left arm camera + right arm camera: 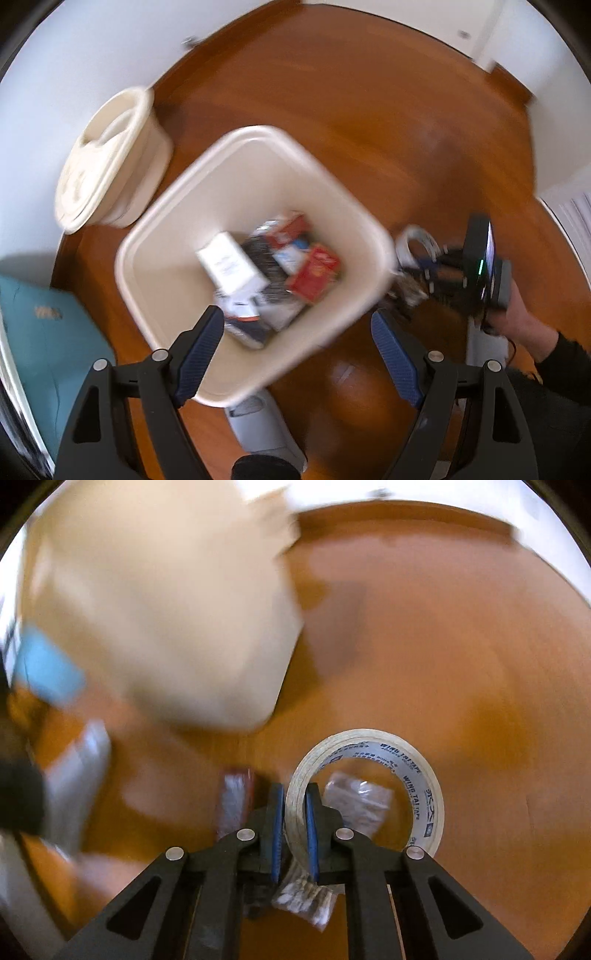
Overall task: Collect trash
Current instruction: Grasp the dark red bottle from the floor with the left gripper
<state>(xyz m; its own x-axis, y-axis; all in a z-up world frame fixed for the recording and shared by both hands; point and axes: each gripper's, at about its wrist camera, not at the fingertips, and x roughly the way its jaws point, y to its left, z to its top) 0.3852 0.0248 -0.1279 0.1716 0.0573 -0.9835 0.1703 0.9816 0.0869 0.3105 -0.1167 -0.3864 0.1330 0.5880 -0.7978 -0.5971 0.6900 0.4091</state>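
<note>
Tape roll (369,794) upright — gripper (295,812) clamps rim.

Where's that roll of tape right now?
The roll of tape is pinched in the right tongs above the wooden floor, just right of the cream bin.

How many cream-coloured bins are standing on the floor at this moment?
2. An open bin with boxes inside stands below the left hand-held gripper. A lidded bin stands beside it against the white wall. Others could be out of frame.
</note>
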